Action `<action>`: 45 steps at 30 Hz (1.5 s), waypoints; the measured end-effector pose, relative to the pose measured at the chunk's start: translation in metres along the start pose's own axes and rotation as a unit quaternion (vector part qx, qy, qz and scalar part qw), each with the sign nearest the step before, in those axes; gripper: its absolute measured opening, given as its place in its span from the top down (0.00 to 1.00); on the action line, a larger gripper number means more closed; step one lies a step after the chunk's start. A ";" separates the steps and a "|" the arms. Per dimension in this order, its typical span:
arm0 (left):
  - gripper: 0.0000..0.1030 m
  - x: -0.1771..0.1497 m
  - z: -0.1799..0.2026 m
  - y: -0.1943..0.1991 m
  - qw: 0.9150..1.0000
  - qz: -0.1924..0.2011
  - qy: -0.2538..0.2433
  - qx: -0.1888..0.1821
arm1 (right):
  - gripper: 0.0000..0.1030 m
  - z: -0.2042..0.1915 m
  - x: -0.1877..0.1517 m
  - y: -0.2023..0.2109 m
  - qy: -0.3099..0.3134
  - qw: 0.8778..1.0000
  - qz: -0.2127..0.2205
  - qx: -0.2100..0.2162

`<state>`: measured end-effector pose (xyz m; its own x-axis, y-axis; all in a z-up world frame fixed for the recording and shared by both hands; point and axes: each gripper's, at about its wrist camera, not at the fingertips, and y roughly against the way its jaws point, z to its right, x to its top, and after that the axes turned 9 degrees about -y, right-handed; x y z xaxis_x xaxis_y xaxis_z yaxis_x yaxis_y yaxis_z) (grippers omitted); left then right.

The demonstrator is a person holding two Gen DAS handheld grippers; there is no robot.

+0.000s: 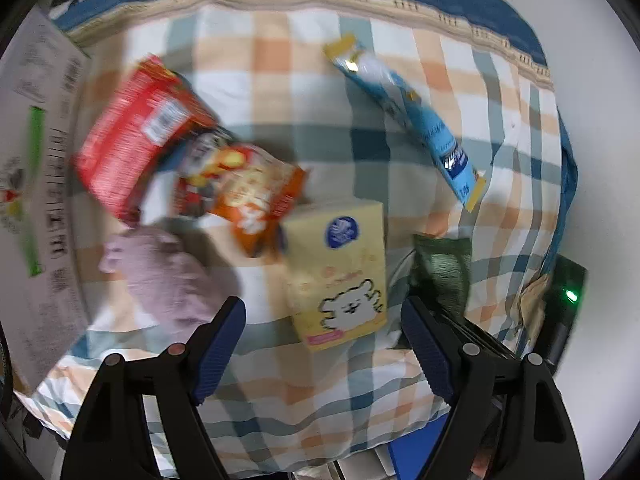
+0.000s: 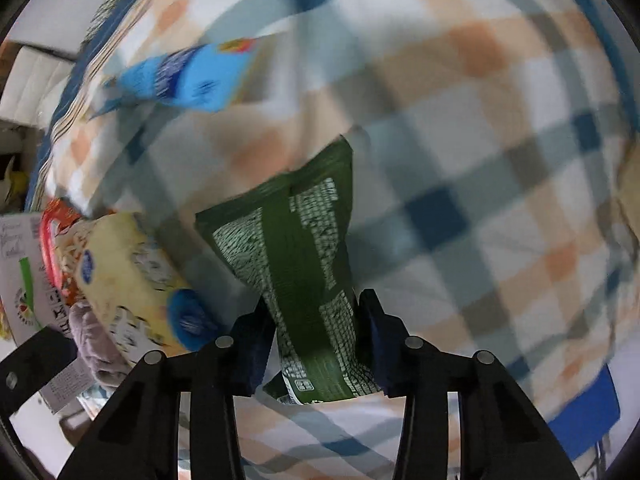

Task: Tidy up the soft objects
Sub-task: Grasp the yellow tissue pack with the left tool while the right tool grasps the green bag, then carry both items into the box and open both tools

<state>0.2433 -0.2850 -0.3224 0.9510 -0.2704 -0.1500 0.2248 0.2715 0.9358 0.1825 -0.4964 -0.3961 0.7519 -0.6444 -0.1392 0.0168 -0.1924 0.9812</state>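
My left gripper [image 1: 322,324] is open and empty, just in front of a yellow tissue pack [image 1: 340,272] with a white bear on it. A lilac cloth [image 1: 168,276] lies to its left. A red packet [image 1: 136,136] and an orange snack bag [image 1: 252,192] lie beyond. A long blue packet [image 1: 420,120] lies at the far right. My right gripper [image 2: 316,320] is shut on a green packet [image 2: 304,256] with white print, which also shows in the left wrist view [image 1: 444,268]. The yellow tissue pack [image 2: 132,276] sits to its left.
All lies on a checked orange, white and blue bedcover [image 1: 280,92]. A white printed carton [image 1: 36,168] stands at the left edge. A black device [image 1: 564,308] with a green light sits at the right. The blue packet [image 2: 192,80] lies far left in the right wrist view.
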 end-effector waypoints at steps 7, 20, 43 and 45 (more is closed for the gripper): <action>0.23 0.015 0.021 -0.058 0.998 -0.051 -0.004 0.031 | 0.58 0.053 0.009 -0.021 -0.026 1.000 -0.004 0.007; 0.40 -0.003 0.028 -0.059 0.997 -0.002 -0.030 0.076 | 0.63 0.091 0.019 -0.103 -0.029 1.000 -0.008 -0.010; 0.40 -0.105 -0.108 0.183 0.975 0.208 -0.018 0.073 | 0.66 0.021 -0.078 -0.119 0.166 0.976 0.060 0.123; 0.40 -0.108 -0.135 0.195 0.973 0.216 -0.004 0.082 | 0.66 -0.005 -0.086 -0.127 0.194 0.969 0.064 0.137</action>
<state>0.2133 -0.0780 -0.1669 0.9474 -0.1716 0.2701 -0.2326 0.2108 0.9495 0.1192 -0.4124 -0.5080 0.9282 -0.3600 0.0938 -0.2285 -0.3527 0.9074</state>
